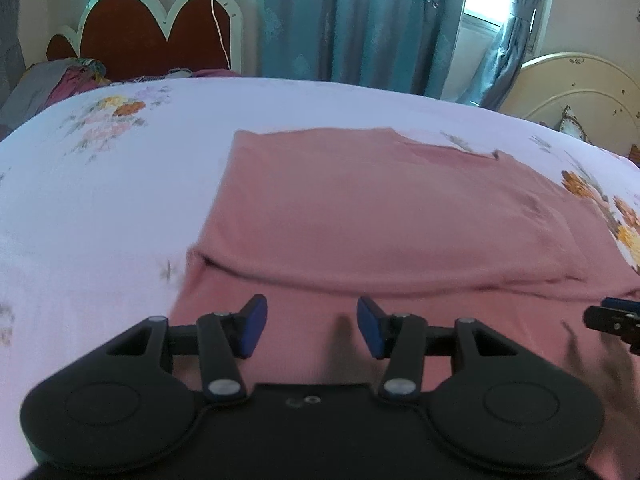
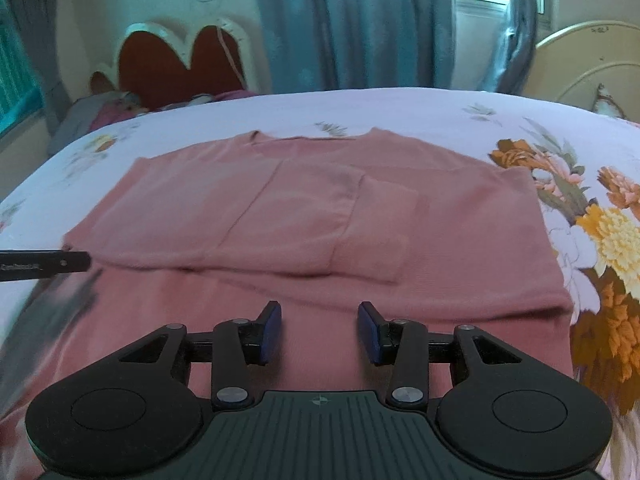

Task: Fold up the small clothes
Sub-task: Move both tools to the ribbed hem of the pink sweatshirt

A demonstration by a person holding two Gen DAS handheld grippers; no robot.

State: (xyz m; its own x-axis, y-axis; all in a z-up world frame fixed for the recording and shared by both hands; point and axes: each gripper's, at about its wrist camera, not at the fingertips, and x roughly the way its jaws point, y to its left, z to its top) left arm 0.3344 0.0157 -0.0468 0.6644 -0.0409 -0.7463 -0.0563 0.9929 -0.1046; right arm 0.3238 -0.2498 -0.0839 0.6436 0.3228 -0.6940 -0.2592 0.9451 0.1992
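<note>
- Item: pink knit top [image 2: 312,216], lying flat on a bed with a floral bedsheet [image 1: 100,200]. Both sleeves appear folded in over the body, the neckline at the far end, the hem end nearest the grippers.
- Location: directly ahead of and beneath both grippers. A fabric ridge crosses the garment just beyond the fingertips of each.
- Left gripper [image 1: 312,324]: jaws parted, nothing between the blue pads, poised above the near left part of the top. No contact with the cloth is evident.
- Right gripper [image 2: 319,330]: jaws parted and empty, over the near right part. In the left wrist view its tip shows at the far right edge; in the right wrist view the left one's finger shows at the far left.
- Surroundings: red scalloped headboard [image 1: 160,28] and teal curtains [image 1: 360,20] far ahead, a cream bed end [image 2: 592,64] ahead to the right, and a heap of clothing [image 1: 60,80] ahead to the left.
- Step in hand, as judged: taking the near hem corners to fold the lower half towards the neckline.
- Handling notes: set each gripper at its own corner, well apart, so the hem lifts level. Pinch every layer, not only the top one. Carry both corners forward together, keeping the tucked sleeves undisturbed. Lay the hem square to the shoulders before letting go.
- Risk: knit fabric is limp; a shallow pinch may slip or drag the bedsheet along.
</note>
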